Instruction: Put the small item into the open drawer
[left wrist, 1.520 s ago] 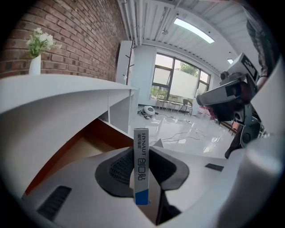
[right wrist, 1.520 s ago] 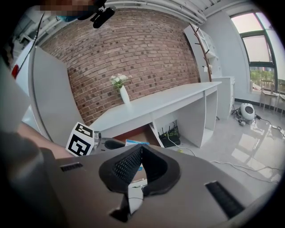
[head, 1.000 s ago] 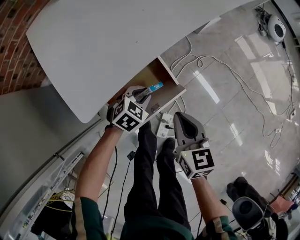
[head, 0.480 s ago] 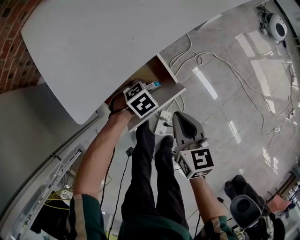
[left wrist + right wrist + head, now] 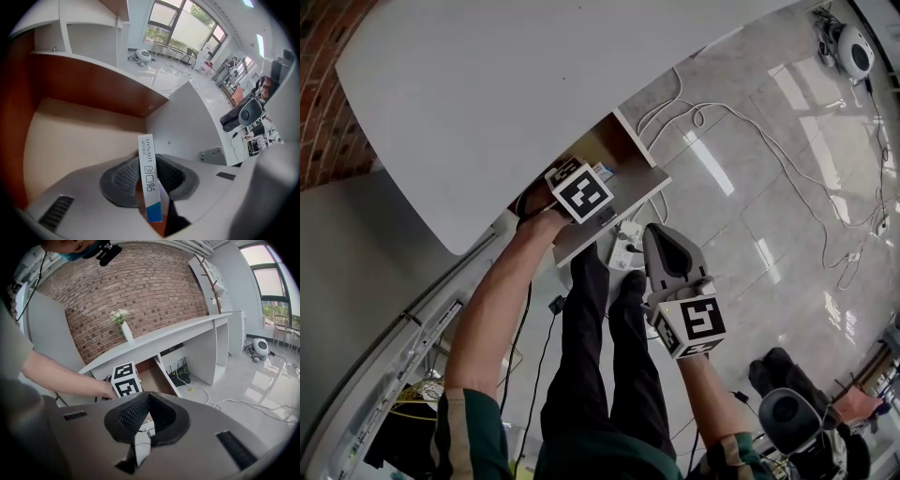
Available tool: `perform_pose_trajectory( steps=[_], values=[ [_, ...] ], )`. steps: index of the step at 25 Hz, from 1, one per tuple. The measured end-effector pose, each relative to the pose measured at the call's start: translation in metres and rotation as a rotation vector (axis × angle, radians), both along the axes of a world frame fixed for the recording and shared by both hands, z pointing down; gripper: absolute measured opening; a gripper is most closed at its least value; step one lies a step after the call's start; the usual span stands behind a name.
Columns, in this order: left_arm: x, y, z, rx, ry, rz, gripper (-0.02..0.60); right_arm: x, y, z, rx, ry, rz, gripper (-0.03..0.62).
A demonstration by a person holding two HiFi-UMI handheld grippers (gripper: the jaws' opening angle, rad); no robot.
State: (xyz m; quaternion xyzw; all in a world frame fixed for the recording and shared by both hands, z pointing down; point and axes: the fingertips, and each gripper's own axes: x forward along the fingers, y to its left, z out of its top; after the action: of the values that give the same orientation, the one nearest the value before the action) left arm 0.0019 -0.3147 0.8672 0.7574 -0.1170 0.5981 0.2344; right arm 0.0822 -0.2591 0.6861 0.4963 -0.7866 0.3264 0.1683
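Small box, white with a blue end, is pinched edge-on between the pads of the left claw. The claw points steeply down into the open drawer. The box hangs above the drawer's bare wooden floor; can't tell if it touches. The drawer sticks out from under the white counter. The right claw is pressed together with nothing in it, held over the tiled floor, well apart from the drawer.

Step, as I judge it: placement, with the box inside the drawer's outline and not yet let go. Next move calls for getting the box close to the drawer floor and spreading the left claw so it drops flat. Then lift straight out, clear of the drawer's side wall.
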Motion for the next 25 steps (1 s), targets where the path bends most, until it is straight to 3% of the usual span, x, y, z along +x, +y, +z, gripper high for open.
perform_pose_trajectory(
  steps=[16, 25],
  values=[
    [-0.004, -0.003, 0.019, 0.088, -0.016, 0.062, 0.141, 0.001, 0.002, 0.009, -0.021, 0.000, 0.000, 0.025],
    [-0.016, -0.014, 0.027, 0.193, -0.096, 0.081, 0.190, -0.003, 0.000, 0.007, -0.028, -0.008, -0.002, 0.025]
  ],
)
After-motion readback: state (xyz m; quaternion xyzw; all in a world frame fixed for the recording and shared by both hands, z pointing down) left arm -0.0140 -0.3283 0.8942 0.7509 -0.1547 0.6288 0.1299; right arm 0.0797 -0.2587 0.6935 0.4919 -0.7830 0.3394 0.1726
